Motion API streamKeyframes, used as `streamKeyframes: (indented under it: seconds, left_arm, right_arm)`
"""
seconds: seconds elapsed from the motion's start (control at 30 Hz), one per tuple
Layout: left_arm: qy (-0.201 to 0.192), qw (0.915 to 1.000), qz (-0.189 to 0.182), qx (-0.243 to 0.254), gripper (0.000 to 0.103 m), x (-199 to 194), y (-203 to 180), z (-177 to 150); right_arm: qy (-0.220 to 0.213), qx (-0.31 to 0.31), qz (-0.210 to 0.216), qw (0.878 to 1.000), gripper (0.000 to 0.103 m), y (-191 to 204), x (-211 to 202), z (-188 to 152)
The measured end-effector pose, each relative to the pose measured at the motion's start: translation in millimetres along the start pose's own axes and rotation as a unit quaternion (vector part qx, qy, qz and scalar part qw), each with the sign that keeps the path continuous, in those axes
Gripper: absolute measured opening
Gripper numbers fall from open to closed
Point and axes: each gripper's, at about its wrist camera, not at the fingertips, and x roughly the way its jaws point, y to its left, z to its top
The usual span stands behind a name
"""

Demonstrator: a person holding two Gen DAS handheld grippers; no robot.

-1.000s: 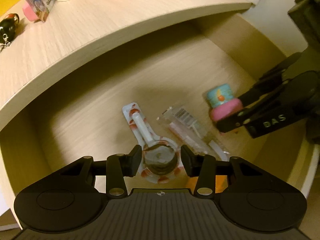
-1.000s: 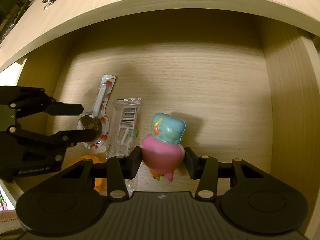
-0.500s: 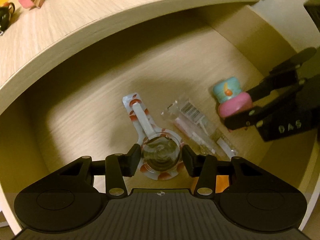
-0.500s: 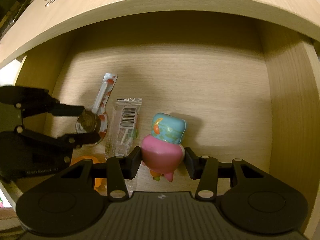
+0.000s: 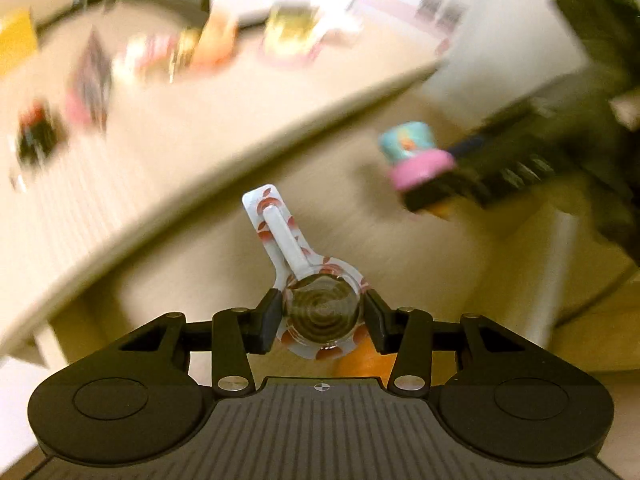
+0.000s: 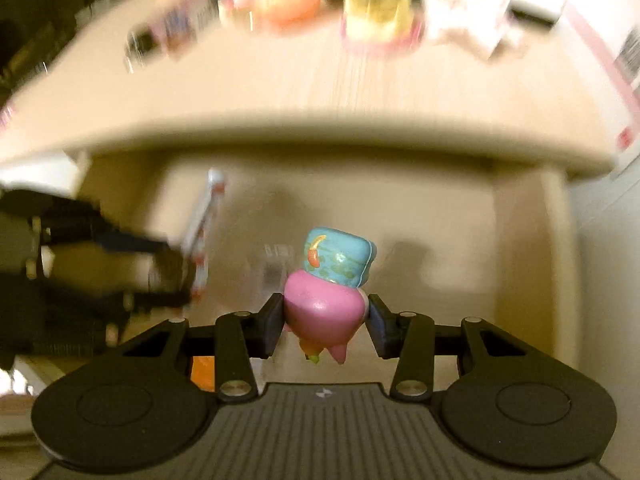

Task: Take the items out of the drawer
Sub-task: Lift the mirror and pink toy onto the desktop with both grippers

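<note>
Left gripper (image 5: 323, 322) clamps the round end of a packaged spoon (image 5: 304, 276), its pads pressing both sides of the bowl while the white handle sticks out ahead. Compared with a second ago, when the packet lay on the drawer floor, it now hangs clear above the drawer (image 5: 432, 248), and the whole background has smeared into streaks, so the hand is rising fast. The desk top (image 5: 168, 148) with its blurred clutter now fills much of this view, where before only its front edge showed. Off to the right in the same view, the right gripper (image 5: 430, 184) carries a pink and blue toy (image 5: 416, 152), also higher than it was. From the right wrist, the right gripper (image 6: 325, 324) is clenched on the toy (image 6: 328, 288) by its pink body, blue head pointing away. The grip looks the same as before, yet the drawer floor (image 6: 440, 216) has dropped away beneath it. The left gripper (image 6: 160, 276) shows as a dark blur at the left with the spoon packet (image 6: 206, 216). A clear wrapped packet, faint with blur, seems to remain on the drawer floor. Both items look nearly free of the drawer, so setting them on the desk is probably next.
</note>
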Motion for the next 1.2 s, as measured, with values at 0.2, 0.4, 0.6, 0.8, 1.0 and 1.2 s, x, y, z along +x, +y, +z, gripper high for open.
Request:
streamKeyframes:
  seconds: [0.2,0.4,0.6,0.8,1.0,1.2]
  left_arm:
    - [-0.146,0.9888,0.027,0.01,0.049,-90,-1,36]
    - [-0.186,0.9777,0.094,-0.025,0.049,-78,46,79]
    - [-0.126,0.9824,0.135,-0.026,0.05,-20,74,77]
    - [-0.099,0.9826,0.146,-0.057,0.051,4,106,70]
    - [-0.103,0.979,0.156,-0.081,0.051,3,114,60]
    - [-0.128,0.9747,0.162,-0.087,0.048,-16,120,55]
  right_arm:
    - [-0.11,0.017,-0.004,0.994,0.043,-7,-82,41]
    - [-0.191,-0.015,-0.02,0.981,0.043,6,-105,103]
    - [-0.156,-0.057,-0.024,0.986,0.043,26,-47,144]
    - [-0.127,-0.09,-0.038,0.987,0.044,38,3,155]
    - [-0.117,-0.105,-0.051,0.986,0.044,39,21,160]
    - [-0.15,-0.085,-0.043,0.984,0.064,31,-3,153]
